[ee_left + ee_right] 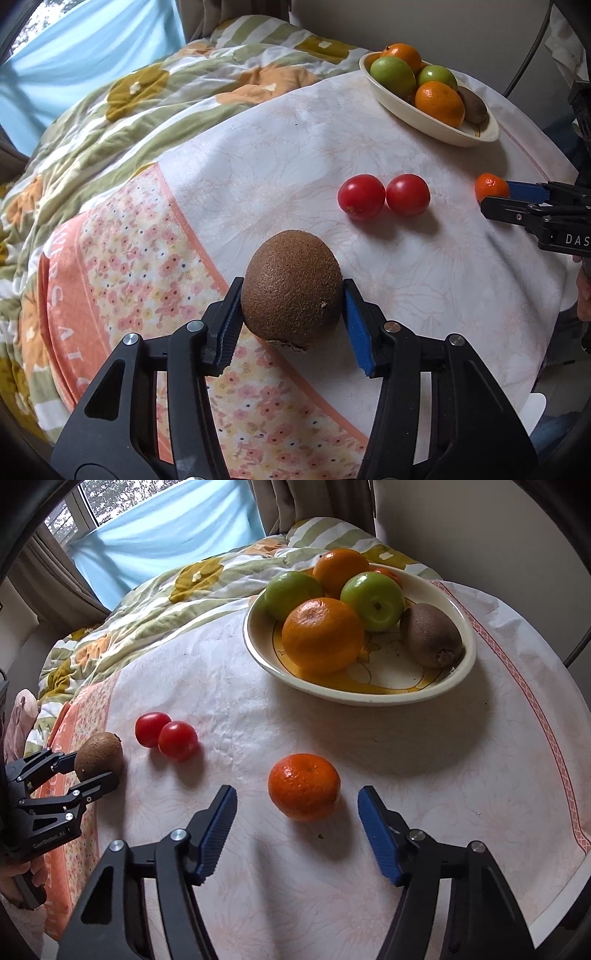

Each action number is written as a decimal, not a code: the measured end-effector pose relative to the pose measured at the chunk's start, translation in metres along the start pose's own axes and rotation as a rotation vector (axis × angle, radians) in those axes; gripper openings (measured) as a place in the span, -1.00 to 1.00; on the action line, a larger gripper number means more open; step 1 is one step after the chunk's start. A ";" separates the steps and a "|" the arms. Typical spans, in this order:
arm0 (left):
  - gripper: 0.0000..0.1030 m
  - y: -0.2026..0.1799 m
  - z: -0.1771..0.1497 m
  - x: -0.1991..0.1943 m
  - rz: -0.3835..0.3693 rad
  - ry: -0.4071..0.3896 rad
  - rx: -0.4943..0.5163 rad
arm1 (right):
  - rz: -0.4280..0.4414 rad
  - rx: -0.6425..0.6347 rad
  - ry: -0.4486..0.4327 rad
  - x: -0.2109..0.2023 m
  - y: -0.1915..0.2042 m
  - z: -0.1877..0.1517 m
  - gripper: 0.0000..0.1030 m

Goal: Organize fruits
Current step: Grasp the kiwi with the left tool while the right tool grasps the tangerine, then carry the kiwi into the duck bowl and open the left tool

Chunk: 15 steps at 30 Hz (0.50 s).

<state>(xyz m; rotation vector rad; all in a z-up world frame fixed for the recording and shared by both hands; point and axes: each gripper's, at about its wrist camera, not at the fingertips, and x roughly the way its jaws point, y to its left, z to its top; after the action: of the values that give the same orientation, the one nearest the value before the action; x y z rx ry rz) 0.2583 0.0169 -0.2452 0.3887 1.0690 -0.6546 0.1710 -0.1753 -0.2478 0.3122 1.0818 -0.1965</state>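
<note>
My left tongs [291, 321] clamped the kiwi [291, 288]; my right tongs [297, 812] stood apart around the mandarin [303, 786], which might roll if nudged unevenly.

Bare surface [229, 672] lies open between the two tomatoes [168, 734] and the bowl [258, 653]. The mandarin [304, 786] sits apart from both, with clear cloth all around it.

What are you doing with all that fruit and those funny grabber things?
A person is tidying fruit into the bowl with two hand-held grippers. The left gripper has its jaws closed on a kiwi on the tablecloth. The right gripper is open, with a small mandarin between its jaws but not touched yet. Two red tomatoes wait on the cloth. The bowl holds oranges, green fruits and another kiwi.
</note>
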 end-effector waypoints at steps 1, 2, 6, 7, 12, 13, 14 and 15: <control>-0.03 0.001 -0.002 -0.001 0.001 0.001 -0.006 | -0.001 -0.001 -0.001 0.001 0.000 0.000 0.22; -0.03 0.001 -0.003 -0.002 0.004 0.002 -0.011 | 0.001 0.000 -0.002 0.001 -0.001 0.001 0.21; -0.03 0.002 -0.009 -0.006 0.018 0.008 -0.033 | 0.002 -0.002 -0.002 0.004 0.000 0.001 0.14; -0.03 0.002 -0.010 -0.007 0.020 0.008 -0.038 | 0.000 -0.008 -0.002 0.005 0.000 0.001 0.13; -0.03 0.002 -0.014 -0.014 0.040 -0.005 -0.064 | -0.004 -0.029 0.005 0.009 0.001 0.000 -0.29; -0.03 0.002 -0.014 -0.015 0.043 -0.008 -0.070 | 0.001 -0.031 0.002 0.008 0.000 0.000 -0.29; -0.03 0.001 -0.015 -0.017 0.046 -0.010 -0.075 | 0.006 -0.033 0.001 0.008 0.000 0.000 -0.29; -0.03 0.000 -0.015 -0.018 0.050 -0.012 -0.079 | 0.011 -0.036 -0.001 0.007 -0.001 -0.001 -0.29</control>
<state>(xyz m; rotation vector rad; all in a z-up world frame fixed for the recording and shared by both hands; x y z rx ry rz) 0.2427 0.0312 -0.2358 0.3410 1.0672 -0.5680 0.1732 -0.1759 -0.2541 0.2859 1.0811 -0.1675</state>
